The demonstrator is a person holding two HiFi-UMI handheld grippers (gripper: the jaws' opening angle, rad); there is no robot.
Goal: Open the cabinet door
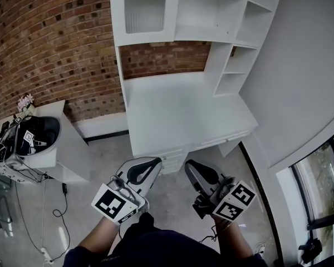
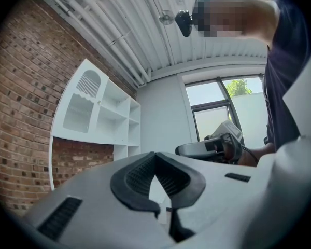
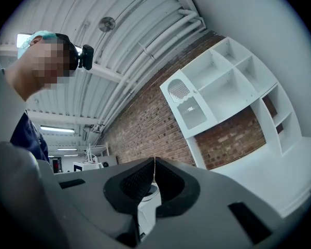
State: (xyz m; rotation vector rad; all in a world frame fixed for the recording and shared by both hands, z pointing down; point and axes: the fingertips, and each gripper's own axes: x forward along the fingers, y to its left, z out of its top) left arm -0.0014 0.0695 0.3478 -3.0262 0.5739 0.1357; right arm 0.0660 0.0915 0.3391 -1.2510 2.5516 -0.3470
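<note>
A white desk is set on the grey floor, with a shelf unit carried at its twelve o'clock edge. At nine o'clock, a low white stand is seen, topped by a dark tub. A black cable is laid on the floor at seven o'clock.

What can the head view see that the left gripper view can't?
Only the head view shows the floor and the white side table. Only the left gripper view shows the window and the ribbed ceiling. Both show the cabinet door, the brick wall and the right gripper.
</note>
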